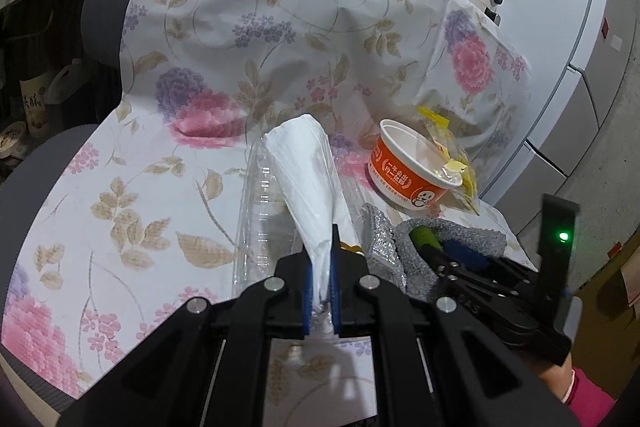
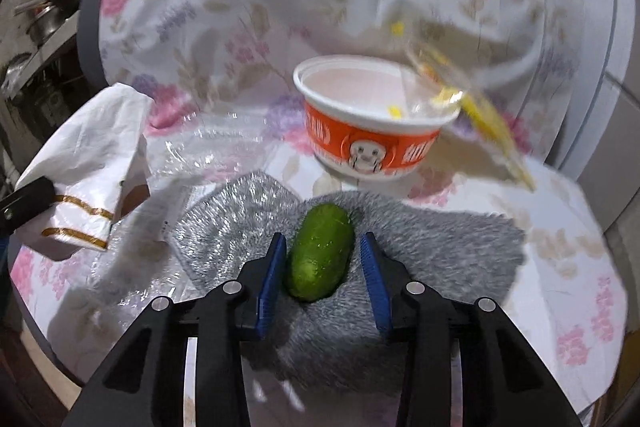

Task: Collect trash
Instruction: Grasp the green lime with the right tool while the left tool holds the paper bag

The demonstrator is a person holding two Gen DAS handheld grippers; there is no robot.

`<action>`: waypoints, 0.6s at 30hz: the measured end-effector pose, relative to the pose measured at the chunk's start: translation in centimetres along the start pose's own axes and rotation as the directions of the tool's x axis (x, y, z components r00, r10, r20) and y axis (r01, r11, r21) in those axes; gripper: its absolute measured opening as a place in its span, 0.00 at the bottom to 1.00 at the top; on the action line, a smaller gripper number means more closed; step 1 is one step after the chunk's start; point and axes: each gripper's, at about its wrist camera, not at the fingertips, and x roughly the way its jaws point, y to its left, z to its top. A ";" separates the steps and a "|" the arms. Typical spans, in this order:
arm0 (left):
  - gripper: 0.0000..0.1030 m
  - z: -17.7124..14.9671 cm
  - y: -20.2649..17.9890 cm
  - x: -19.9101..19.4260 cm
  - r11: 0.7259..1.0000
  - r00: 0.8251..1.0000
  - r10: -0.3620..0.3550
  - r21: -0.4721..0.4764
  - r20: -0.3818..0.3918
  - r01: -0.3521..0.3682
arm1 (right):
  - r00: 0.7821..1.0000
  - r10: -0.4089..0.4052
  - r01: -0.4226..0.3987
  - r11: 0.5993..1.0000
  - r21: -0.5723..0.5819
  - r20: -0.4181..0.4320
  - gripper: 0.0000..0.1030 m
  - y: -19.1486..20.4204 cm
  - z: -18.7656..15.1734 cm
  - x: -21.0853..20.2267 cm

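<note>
**Our two black grippers and a pink sleeve**

We are carrying a black angular left gripper [image 1: 322,291] with blue ribbed pads [image 1: 307,301] and round silver screws [image 1: 273,283] shining at its linkage joints. Our black right gripper [image 2: 325,269] is showing the same blue pads [image 2: 374,283] and silver screws [image 2: 414,287]; a green light [image 1: 563,236] is glowing on its upright housing. We are wearing a pink sleeve [image 1: 588,397].

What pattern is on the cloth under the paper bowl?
Floral: pink and purple flowers with tan leaves on white cloth. Clearest in the left wrist view, beside the paper bowl.
</note>
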 end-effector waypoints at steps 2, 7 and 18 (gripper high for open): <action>0.04 -0.1 0.0 0.2 1.000 1.000 -0.001 0.000 -0.005 0.001 | 1.000 -0.021 0.020 1.000 -0.018 -0.017 0.45 0.4 -0.2 0.6; 0.04 -0.3 -0.2 0.4 1.000 1.000 0.001 0.003 -0.014 -0.001 | 1.000 -0.021 0.021 1.000 0.000 -0.009 0.45 0.4 0.0 0.6; 0.04 -0.4 -1.6 -0.8 0.999 1.000 0.012 0.032 -0.006 -0.012 | 0.999 0.009 -0.009 1.000 -0.017 0.044 0.31 0.6 0.6 -0.6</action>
